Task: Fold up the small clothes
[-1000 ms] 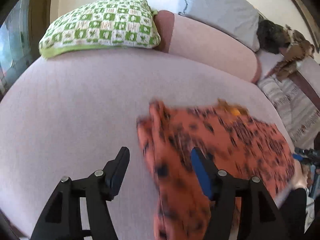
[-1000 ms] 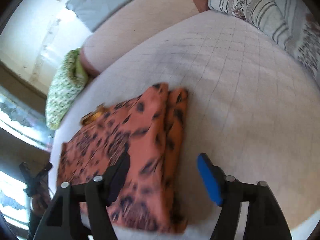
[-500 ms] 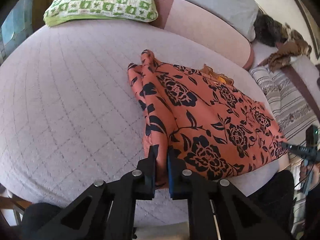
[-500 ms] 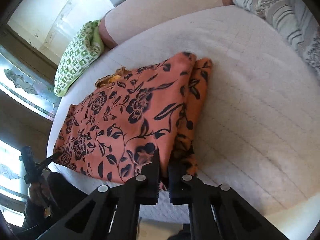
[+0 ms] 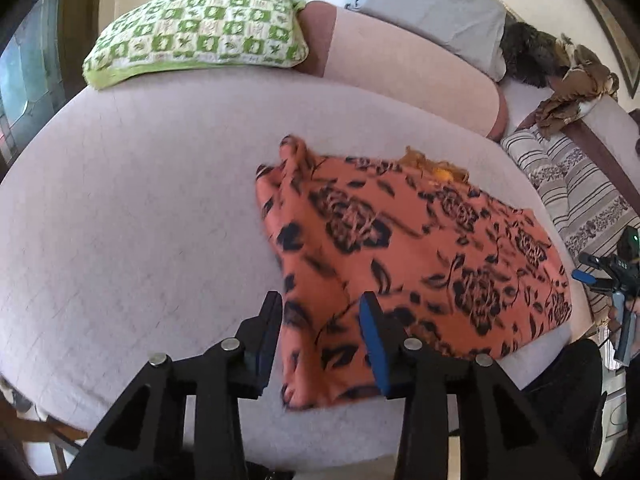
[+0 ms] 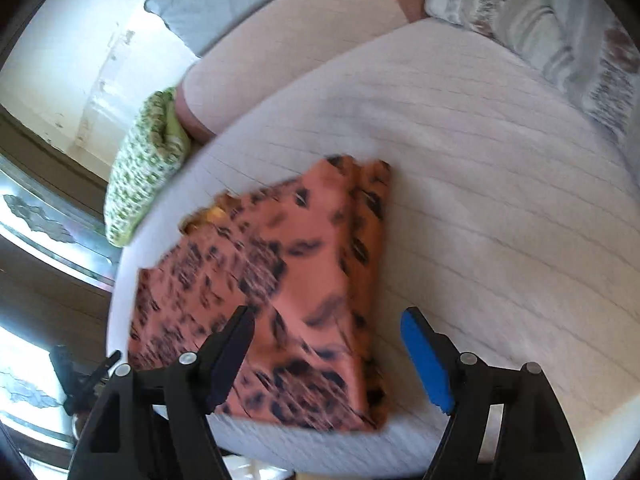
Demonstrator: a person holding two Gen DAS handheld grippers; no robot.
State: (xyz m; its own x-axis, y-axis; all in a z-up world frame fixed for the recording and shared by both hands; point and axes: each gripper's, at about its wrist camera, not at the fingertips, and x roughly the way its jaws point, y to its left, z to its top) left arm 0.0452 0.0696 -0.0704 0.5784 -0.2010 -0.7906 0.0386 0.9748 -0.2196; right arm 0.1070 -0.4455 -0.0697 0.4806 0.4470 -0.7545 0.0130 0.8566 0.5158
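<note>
In the left wrist view, the left gripper (image 5: 320,328) hangs spread apart and empty above the near left corner of the folded orange floral garment (image 5: 404,248) lying on the quilted mattress (image 5: 132,208). In the right wrist view, the right gripper (image 6: 326,354) is likewise released, straddling the garment's (image 6: 280,288) near right corner, with the green checked pillow (image 6: 144,168) at far left.

Orange garment (image 5: 400,248) with black flowers; green-and-white checked pillow (image 5: 200,32).

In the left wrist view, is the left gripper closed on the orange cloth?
No. The left gripper is open, its two fingers apart on either side of a strip of the orange floral cloth, which lies on the bed.
</note>
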